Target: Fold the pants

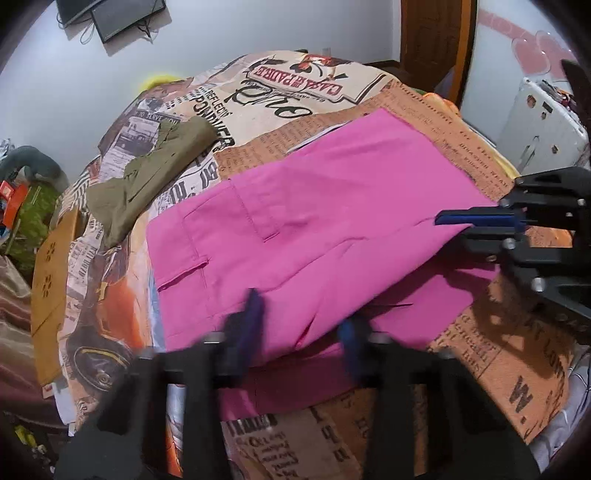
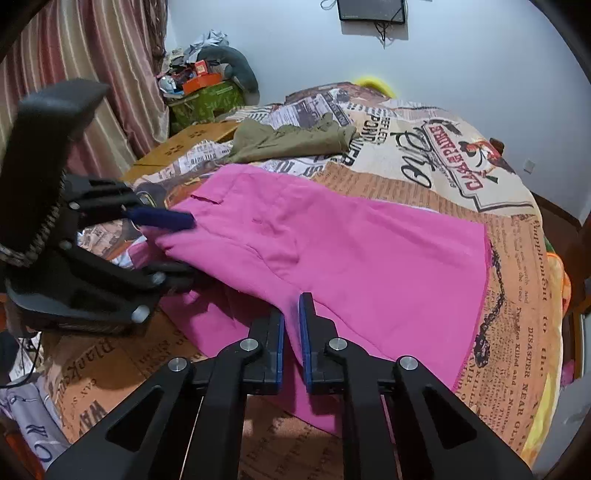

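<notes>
Your right hand-held gripper [image 2: 291, 314] sits lowest in its own view, its blue pads [image 2: 306, 332] drawn to a narrow gap with a pinch of the pink pants [image 2: 369, 258] between them at the near hem. From the left wrist view, the same right hand-held gripper [image 1: 476, 225] comes in from the right side, one blue finger lying on top of the raised pink edge and the black one below it, so it holds the fabric.

Your left hand-held gripper [image 1: 299, 325] is blurred in its own view; its blue fingers [image 1: 251, 314] stand well apart, with the folded pink edge lying between them, and you cannot tell whether they grip it. In the right wrist view, that left hand-held gripper [image 2: 177, 247] reaches in from the left, a blue finger on top of the pink cloth and a black one beneath, the jaws wide.

Ahead of both grippers the pink pants lie spread on the bed [image 1: 517, 350], over a newspaper-print bedspread [image 2: 517, 295]; the near edge is lifted off a lower pink layer [image 1: 295, 380]. Beyond the pants, farther from you, crumpled olive-green pants [image 1: 147, 177] lie on the bedspread, apart from the pink pair. A dark screen [image 2: 369, 9] hangs on the far wall.
</notes>
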A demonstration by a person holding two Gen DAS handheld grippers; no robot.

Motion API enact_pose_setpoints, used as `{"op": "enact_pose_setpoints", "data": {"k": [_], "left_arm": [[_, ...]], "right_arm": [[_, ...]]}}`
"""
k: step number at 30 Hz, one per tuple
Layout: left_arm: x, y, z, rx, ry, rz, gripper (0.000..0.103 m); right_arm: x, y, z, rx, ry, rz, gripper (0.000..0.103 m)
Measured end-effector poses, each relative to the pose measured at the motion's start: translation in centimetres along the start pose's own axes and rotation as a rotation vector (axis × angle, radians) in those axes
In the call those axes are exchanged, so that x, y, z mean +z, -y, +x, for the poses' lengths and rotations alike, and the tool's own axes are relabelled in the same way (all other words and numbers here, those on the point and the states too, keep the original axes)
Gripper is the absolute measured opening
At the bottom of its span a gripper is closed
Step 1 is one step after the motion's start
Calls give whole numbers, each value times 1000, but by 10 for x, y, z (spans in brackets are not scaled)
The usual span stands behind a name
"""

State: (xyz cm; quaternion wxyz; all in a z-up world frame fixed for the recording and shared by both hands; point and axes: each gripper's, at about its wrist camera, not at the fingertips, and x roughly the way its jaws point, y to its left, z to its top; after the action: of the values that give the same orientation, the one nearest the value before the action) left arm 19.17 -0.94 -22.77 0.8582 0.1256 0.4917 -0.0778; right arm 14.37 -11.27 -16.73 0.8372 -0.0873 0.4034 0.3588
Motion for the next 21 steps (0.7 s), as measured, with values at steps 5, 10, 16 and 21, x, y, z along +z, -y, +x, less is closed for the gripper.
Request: {"op": "enact_pose_setpoints", "data": {"k": [5,10,16,21], "left_arm": [[-3,-3,-11,-31,26,-12,13],[-12,5,-15,-52,18,6,12],[-22,10,-6,-75,-23,-10,13],[-26,13,-12,-83,-17,13,13]], "right_arm": [[0,-5,-7,1,13,-26,6],[-4,-6,-12,-2,8,-44,6],[-15,-8,-6,1,-42,-54,6],[-24,-4,-3,23,-77,-27,7]]}}
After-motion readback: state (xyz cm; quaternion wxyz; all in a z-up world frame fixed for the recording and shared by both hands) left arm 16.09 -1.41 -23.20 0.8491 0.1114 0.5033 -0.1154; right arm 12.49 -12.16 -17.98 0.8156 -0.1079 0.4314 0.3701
